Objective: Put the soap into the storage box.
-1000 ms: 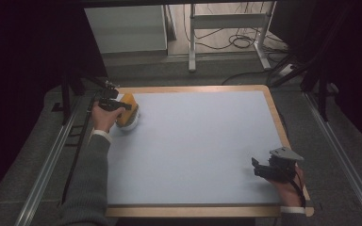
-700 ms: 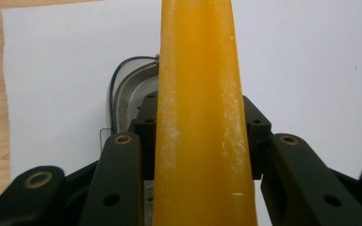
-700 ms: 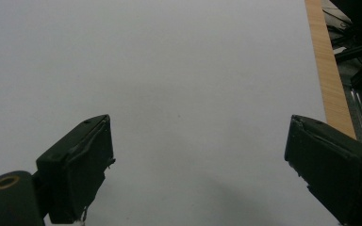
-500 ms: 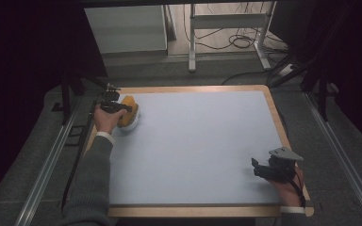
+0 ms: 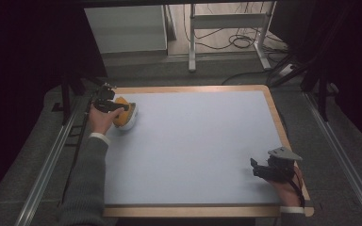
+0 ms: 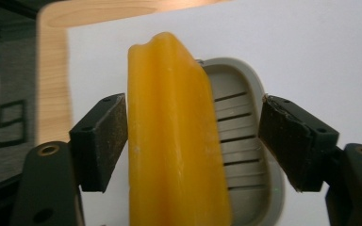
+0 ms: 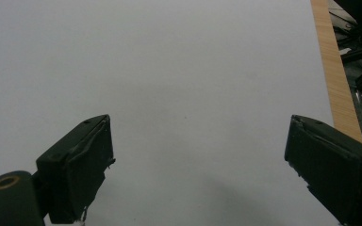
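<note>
Yellow soap bar (image 6: 169, 141), that's the centre of attention here, standing on edge at the far left corner of the bench (image 5: 198, 141), leaning against a grey slotted soap dish (image 6: 245, 150). In the left gripper view the bar runs lengthways straight away from the camera, its long axis along the line of the fingers, and it sits right between them. The left-hand pad looks to be touching or just beside the bar's flank; the right-hand pad is well apart from it, out beyond the dish's rim. So the left gripper (image 6: 193, 141) is spread wide, straddling both bar and dish, holding nothing as yet. By my reading, if a squeeze comes it has to catch the bar across its narrow width, and the dish edge is in the way on the one side.

From the high view the left gripper (image 5: 107, 104) is on top of the soap (image 5: 122, 115) with the person's left hand (image 5: 101, 120) behind it. It's clearly the nearer hand; the right gripper (image 5: 268, 168) waits at the near right corner, far across the bench, its fingers wide with bare white surface between them.

The bar itself looks waxy, smooth, deep orange-yellow, with a rounded, slightly dented far end.
</note>
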`<action>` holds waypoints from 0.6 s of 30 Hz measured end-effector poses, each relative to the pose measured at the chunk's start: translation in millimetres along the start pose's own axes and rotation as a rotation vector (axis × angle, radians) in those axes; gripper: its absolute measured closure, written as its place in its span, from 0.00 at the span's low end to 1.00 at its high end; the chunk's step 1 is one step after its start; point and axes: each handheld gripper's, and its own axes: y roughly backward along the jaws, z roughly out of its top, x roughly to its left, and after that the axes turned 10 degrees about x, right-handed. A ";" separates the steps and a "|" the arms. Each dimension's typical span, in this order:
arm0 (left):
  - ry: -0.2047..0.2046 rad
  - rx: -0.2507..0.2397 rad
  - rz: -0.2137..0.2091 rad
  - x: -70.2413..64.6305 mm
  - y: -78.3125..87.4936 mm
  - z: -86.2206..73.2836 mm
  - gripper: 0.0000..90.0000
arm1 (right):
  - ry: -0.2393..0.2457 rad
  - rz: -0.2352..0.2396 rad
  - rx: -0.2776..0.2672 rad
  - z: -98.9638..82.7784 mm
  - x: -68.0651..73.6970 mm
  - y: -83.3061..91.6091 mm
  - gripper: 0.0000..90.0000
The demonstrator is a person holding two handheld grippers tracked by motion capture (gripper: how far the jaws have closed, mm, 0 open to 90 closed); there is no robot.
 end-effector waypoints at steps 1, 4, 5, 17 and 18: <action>-0.011 -0.015 0.002 0.4 2.9 -1.4 0.29 | -0.001 -0.001 0.001 -0.1 0.0 -0.2 0.10; -0.032 -0.032 -0.010 -1.4 10.9 -5.2 0.28 | -0.002 -0.001 0.002 -0.1 0.0 -0.4 0.10; -0.032 -0.032 -0.010 -1.4 10.9 -5.2 0.28 | -0.002 -0.001 0.002 -0.1 0.0 -0.4 0.10; -0.160 -0.123 -0.174 -28.0 49.5 -36.8 0.27 | 0.004 0.000 0.001 0.8 2.0 -0.8 0.10; -0.169 -0.117 -0.185 -29.5 49.3 -40.8 0.27 | 0.007 0.001 0.002 0.7 2.1 -0.8 0.10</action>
